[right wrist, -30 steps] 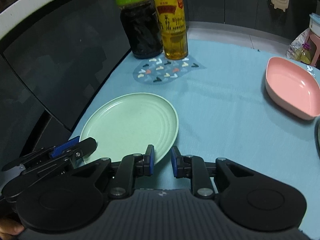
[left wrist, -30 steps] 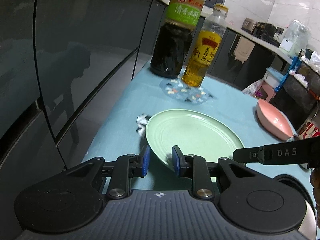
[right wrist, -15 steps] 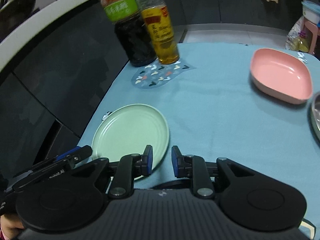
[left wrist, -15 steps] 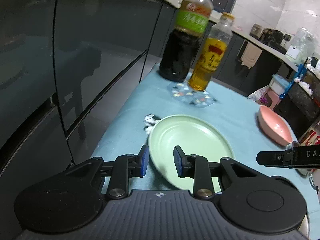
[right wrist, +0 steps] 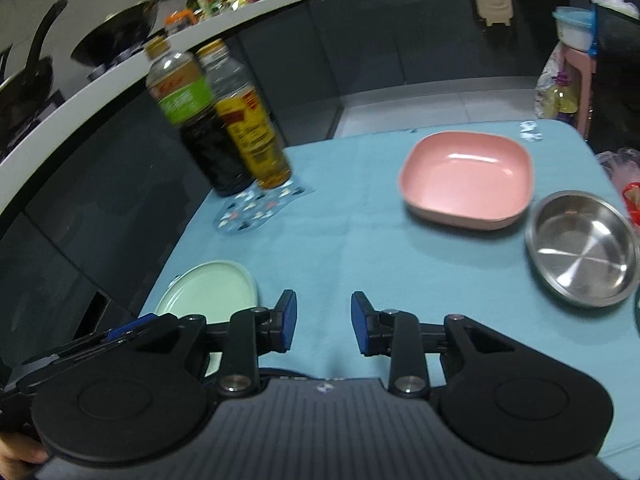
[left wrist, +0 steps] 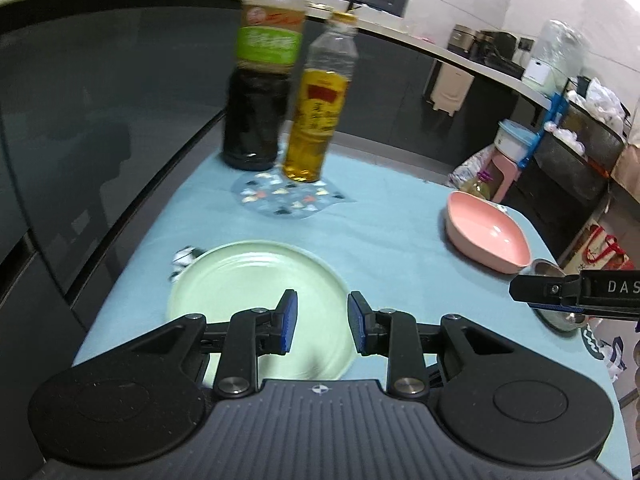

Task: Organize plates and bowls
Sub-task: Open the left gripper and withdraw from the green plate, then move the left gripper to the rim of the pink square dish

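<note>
While both grippers hang over the table [right wrist: 360, 248] holding nothing, my right gripper [right wrist: 324, 328] has just been opening its fingers, and my left gripper [left wrist: 319, 328] stays released above the green plate [left wrist: 256, 276]. From the right fingers, the pink bowl [right wrist: 466, 178] lies far right, nearer that hand. I read "DAS" on the right gripper.

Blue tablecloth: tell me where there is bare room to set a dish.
The widest bare patch runs down the middle, between the green plate and the pink dish. It is crowded at the far left by the two bottles and at the right by the steel bowl.
</note>
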Demonstrator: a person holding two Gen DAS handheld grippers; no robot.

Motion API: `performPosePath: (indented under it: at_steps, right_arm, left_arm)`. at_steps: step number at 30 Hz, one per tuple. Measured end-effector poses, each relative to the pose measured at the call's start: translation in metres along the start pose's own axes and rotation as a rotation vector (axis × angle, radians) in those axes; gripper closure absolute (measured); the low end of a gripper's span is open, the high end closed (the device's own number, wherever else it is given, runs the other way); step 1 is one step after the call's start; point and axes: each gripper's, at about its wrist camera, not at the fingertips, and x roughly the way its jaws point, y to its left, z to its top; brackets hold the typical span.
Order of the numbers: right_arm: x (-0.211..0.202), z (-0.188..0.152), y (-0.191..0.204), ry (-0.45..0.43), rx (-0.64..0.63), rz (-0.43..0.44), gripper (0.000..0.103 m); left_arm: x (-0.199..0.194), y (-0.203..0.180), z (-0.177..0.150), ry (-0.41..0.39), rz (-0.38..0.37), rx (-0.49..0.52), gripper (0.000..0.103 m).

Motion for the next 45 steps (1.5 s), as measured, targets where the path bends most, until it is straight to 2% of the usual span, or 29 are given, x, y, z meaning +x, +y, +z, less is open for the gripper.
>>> performPosePath:
  at_steps: [2,4,6,12,18,26,33,38,45]
  right_arm:
    - [-0.004,0.002,-0.009,-0.022,0.01,-0.009,0.085]
    - [-0.006,0.005,-0.018,-0.035,0.017,-0.002,0.081]
    - [-0.008,0.006,-0.026,-0.046,0.017,0.016,0.08]
    - [-0.012,0.014,-0.045,-0.069,0.05,0.021,0.079]
    - [-0.019,0.024,-0.058,-0.111,0.061,0.013,0.079]
    - [-0.024,0.035,-0.084,-0.154,0.114,-0.042,0.078]
    - [-0.014,0.067,-0.108,-0.171,0.177,-0.129,0.078]
    - [0.011,0.082,-0.114,-0.144,0.184,-0.219,0.078]
    - [0.039,0.076,-0.126,-0.088,0.187,-0.244,0.078]
  left_arm:
    - [0.002,-0.012,0.004,-0.003,-0.005,0.022,0.076]
    - [0.004,-0.022,0.009,0.0,-0.015,0.044,0.07]
    - [0.007,-0.031,0.012,0.002,-0.023,0.058,0.07]
    - [0.018,-0.049,0.023,0.045,-0.041,0.056,0.07]
    - [0.029,-0.063,0.031,0.05,-0.055,0.073,0.061]
    - [0.05,-0.088,0.042,0.085,-0.078,0.09,0.061]
    - [0.077,-0.116,0.054,0.101,-0.105,0.124,0.061]
    - [0.101,-0.13,0.061,0.101,-0.085,0.132,0.061]
    - [0.134,-0.14,0.068,0.11,-0.072,0.121,0.061]
